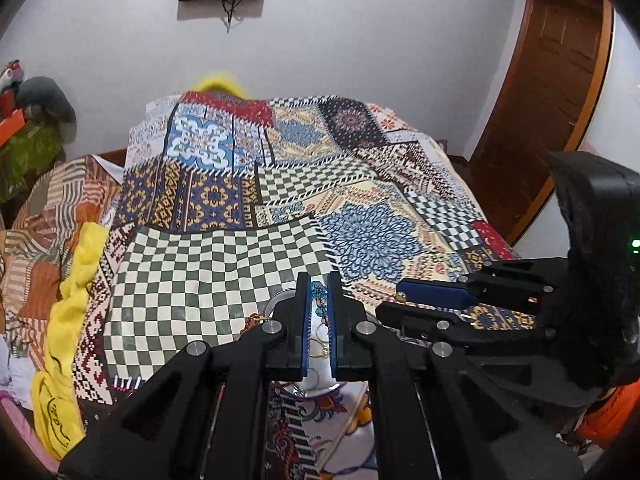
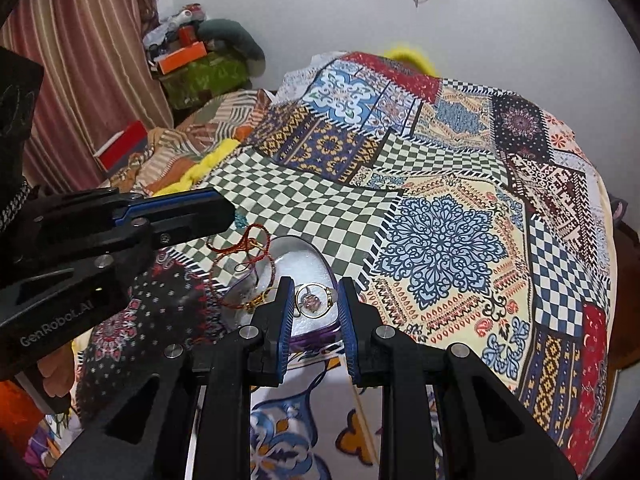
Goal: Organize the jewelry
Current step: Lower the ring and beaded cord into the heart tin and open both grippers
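Observation:
My left gripper (image 1: 319, 286) is shut on a teal beaded bracelet (image 1: 319, 293), held just above a clear heart-shaped tray (image 2: 304, 254) on the patchwork bedspread. In the right wrist view the left gripper (image 2: 224, 210) comes in from the left over the tray's far edge. My right gripper (image 2: 316, 292) is partly open, its fingers either side of a gold ring with a pale stone (image 2: 320, 298) lying in the tray; I cannot tell whether they touch it. A red thread bracelet with gold beads (image 2: 244, 268) drapes over the tray's left rim. In the left wrist view the right gripper (image 1: 400, 304) sits close by on the right.
The patchwork bedspread (image 2: 440, 220) covers the bed. A yellow cloth (image 1: 76, 288) and striped bedding (image 1: 44, 224) lie at the left. A brown door (image 1: 552, 92) stands at the right. Boxes and clutter (image 2: 192, 60) are piled by the wall.

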`<control>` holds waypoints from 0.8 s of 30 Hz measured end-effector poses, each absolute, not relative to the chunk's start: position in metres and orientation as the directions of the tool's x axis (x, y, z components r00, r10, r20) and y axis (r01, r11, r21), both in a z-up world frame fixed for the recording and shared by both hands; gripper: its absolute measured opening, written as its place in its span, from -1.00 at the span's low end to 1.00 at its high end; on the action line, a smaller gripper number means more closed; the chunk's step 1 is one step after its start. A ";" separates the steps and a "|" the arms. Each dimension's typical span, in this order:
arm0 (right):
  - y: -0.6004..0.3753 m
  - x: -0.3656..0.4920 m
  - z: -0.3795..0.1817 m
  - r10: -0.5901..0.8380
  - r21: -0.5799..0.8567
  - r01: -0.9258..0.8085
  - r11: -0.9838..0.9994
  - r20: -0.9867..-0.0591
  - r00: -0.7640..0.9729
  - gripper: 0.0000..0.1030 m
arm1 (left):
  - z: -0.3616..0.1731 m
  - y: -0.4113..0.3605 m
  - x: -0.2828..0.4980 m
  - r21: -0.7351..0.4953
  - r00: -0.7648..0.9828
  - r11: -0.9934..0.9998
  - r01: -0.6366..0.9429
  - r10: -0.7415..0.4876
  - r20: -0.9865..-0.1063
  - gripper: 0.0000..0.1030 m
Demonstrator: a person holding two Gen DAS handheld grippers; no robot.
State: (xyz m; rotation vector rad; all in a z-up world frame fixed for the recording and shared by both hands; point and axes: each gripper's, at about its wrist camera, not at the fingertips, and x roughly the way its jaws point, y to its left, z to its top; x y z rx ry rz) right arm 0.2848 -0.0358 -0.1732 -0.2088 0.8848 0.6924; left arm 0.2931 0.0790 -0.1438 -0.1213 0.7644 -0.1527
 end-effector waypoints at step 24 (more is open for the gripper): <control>-0.005 0.320 -0.201 0.491 0.220 -0.647 0.730 -0.827 0.273 -0.61 | -0.195 0.100 0.287 -0.174 0.617 0.981 0.091 -0.192 -0.763 -0.80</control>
